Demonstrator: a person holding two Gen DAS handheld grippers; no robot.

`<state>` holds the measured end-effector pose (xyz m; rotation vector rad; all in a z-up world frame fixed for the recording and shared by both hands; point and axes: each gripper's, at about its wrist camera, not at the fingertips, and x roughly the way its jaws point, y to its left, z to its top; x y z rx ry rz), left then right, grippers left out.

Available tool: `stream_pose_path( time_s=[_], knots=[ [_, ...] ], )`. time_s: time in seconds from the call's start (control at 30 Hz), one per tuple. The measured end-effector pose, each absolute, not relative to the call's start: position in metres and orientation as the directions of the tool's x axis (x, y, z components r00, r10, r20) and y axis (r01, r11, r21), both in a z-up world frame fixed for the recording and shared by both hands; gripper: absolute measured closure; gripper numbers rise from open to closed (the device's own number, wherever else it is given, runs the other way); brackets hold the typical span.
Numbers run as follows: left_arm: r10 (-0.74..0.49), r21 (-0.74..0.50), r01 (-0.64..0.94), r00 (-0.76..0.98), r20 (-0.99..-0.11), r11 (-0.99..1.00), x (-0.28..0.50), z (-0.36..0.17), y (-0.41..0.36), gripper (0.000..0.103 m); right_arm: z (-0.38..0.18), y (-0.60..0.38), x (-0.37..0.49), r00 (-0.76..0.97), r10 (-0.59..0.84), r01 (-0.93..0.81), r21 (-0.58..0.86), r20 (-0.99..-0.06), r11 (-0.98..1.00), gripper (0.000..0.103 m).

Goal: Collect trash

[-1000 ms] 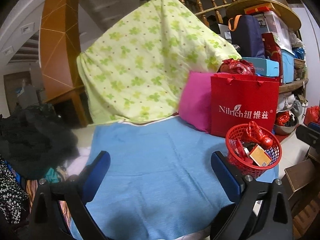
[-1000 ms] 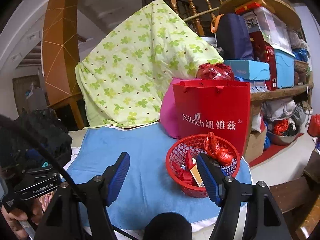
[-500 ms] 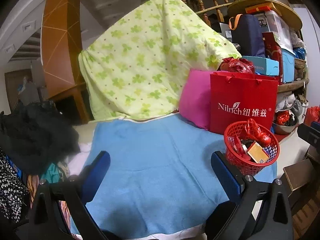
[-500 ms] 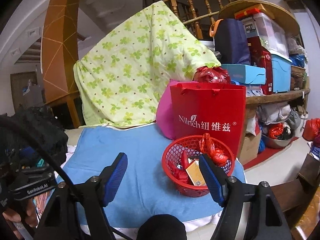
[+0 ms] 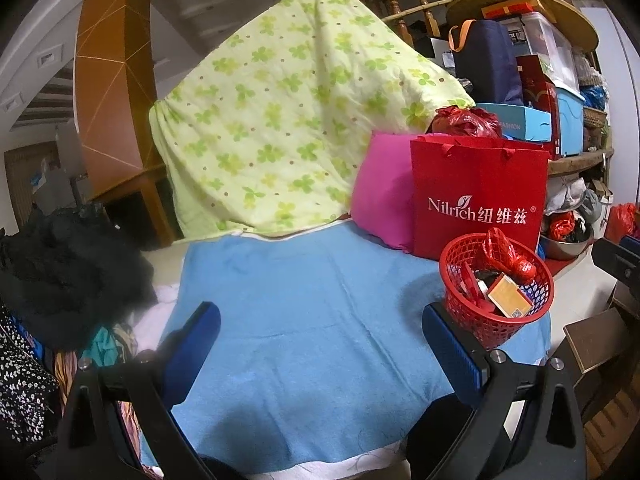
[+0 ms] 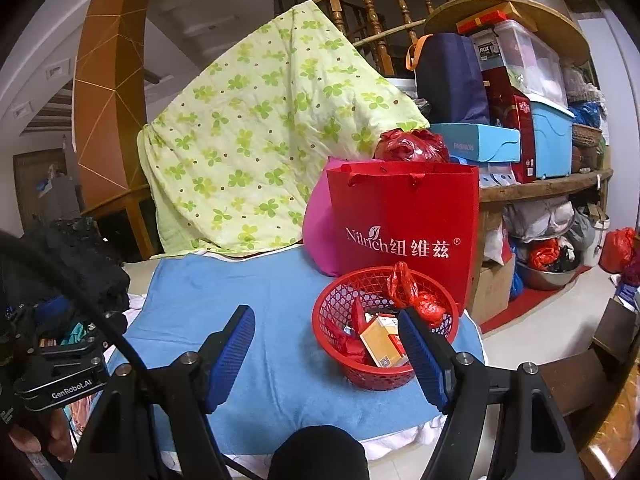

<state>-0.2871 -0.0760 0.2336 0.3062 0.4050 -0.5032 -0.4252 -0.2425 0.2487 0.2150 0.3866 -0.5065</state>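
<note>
A red mesh basket (image 5: 468, 312) (image 6: 340, 344) stands on the right part of a blue towel (image 5: 304, 312) (image 6: 272, 344). It holds a crumpled red plastic bag (image 5: 506, 254) (image 6: 412, 296), an orange box (image 5: 510, 300) (image 6: 380, 340) and red wrappers. My left gripper (image 5: 320, 340) is open and empty, held back above the towel's near part, left of the basket. My right gripper (image 6: 326, 348) is open and empty, its right finger in front of the basket. The left gripper's body (image 6: 60, 372) shows at the lower left of the right wrist view.
A red paper bag (image 5: 478, 196) (image 6: 404, 224) and a pink cushion (image 5: 382, 196) stand behind the basket. A green clover quilt (image 5: 288, 120) (image 6: 260, 140) hangs behind. Dark clothes (image 5: 60, 264) lie at the left. Stacked boxes (image 6: 520, 120) fill a shelf at the right.
Both grippers have drawn back a little from the towel and basket, so the scene looks slightly farther. Both stay open and empty.
</note>
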Motion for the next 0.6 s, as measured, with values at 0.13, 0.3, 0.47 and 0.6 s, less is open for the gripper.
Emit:
stream_pose_path(
  time_s=[0.13,0.3,0.47,0.6],
  knots=[
    [-0.409,0.183,0.527,0.798,-0.442,0.830,-0.2903,0.2357,-0.0764,0.003,0.2490,-0.2442,-0.4270,0.806,-0.430,0.511,0.109,-0.407,0.853,0.026],
    [-0.417,0.178,0.535,0.792,-0.445,0.826,-0.2928,0.2367,-0.0769,0.003,0.2491,-0.2450,-0.4286,0.804,-0.432,0.512,0.106,-0.408,0.853,0.025],
    [-0.415,0.185,0.536,0.793,-0.447,0.824,-0.2933,0.2368,-0.0771,0.003,0.2490,-0.2446,-0.4292,0.805,-0.430,0.512,0.112,-0.409,0.852,0.025],
    [-0.414,0.182,0.536,0.790,-0.452,0.824,-0.2931,0.2356,-0.0768,0.003,0.2490,-0.2443,-0.4300,0.803,-0.434,0.515,0.110,-0.408,0.850,0.025]
  ],
)
